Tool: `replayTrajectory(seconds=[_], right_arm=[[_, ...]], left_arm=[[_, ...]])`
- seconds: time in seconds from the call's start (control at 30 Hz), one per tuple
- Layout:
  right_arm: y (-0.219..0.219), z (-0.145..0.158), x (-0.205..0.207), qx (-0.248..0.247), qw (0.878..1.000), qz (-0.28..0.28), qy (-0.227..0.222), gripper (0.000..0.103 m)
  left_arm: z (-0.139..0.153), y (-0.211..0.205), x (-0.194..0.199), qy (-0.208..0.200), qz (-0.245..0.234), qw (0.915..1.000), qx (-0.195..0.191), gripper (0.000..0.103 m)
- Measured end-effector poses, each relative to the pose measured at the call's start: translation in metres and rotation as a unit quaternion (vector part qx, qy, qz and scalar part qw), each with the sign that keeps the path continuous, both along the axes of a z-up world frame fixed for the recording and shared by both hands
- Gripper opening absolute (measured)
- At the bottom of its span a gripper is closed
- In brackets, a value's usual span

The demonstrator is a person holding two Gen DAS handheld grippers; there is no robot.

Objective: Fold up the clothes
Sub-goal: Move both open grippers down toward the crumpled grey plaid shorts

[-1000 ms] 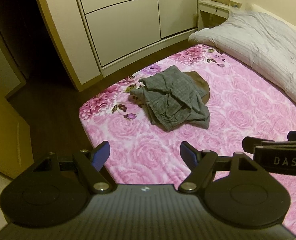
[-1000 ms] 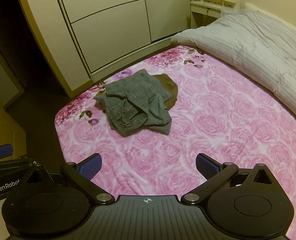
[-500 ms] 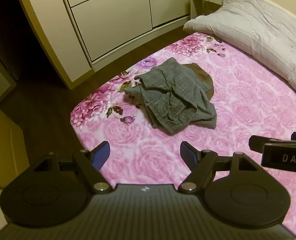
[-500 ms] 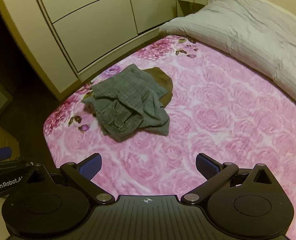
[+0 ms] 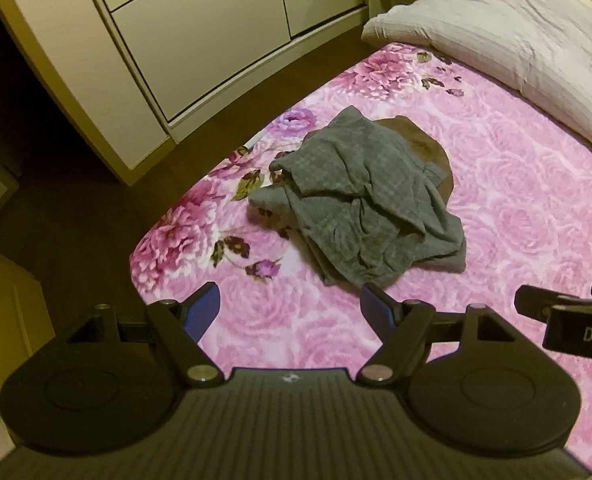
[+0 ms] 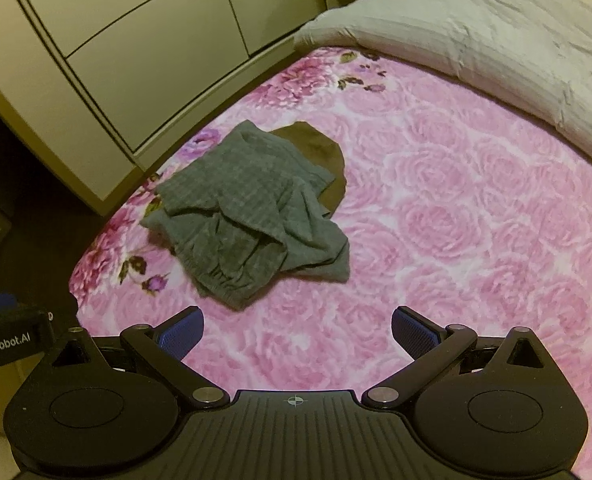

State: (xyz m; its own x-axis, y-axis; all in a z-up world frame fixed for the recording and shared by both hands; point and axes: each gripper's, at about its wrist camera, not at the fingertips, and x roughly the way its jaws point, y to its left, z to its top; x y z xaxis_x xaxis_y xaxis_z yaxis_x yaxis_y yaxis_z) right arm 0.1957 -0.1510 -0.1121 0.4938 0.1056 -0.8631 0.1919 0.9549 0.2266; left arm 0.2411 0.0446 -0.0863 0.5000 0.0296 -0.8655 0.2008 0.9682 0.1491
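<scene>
A crumpled grey checked garment (image 5: 363,204) lies in a heap on the pink rose-print bed cover (image 5: 515,208), near the bed's corner. It also shows in the right wrist view (image 6: 252,208). A brown garment (image 5: 419,144) lies partly under its far side, also seen in the right wrist view (image 6: 319,152). My left gripper (image 5: 292,312) is open and empty, above the bed just short of the heap. My right gripper (image 6: 297,334) is open and empty, to the right of the left one and a little back from the heap.
A folded pale striped duvet (image 6: 475,32) lies across the far right of the bed. Cream wardrobe doors (image 5: 200,28) stand behind the bed. Dark wood floor (image 5: 68,200) lies off the bed's left edge. The pink cover (image 6: 475,220) stretches right of the heap.
Both grippers have moved forward and down toward the heap, which now looks larger and nearer. Both stay open. The clothes have not moved.
</scene>
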Motion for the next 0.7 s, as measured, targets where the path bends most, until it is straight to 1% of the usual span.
replayTrajectory(seconds=[0.33,0.6,0.7], right_arm=[[0.000,-0.022,0.037,0.004,1.000,-0.029,0.009,0.102],[0.006,-0.042,0.066,0.006,0.999,-0.033,0.011,0.102],[0.008,-0.055,0.074,0.010,0.999,-0.034,0.015,0.102]], left_arm=[[-0.026,0.000,0.050,0.025,-0.028,0.9993,0.002,0.074],[-0.049,0.004,0.085,0.042,-0.039,0.9983,0.007,0.074],[-0.059,0.007,0.098,0.049,-0.042,0.9979,0.009,0.074]])
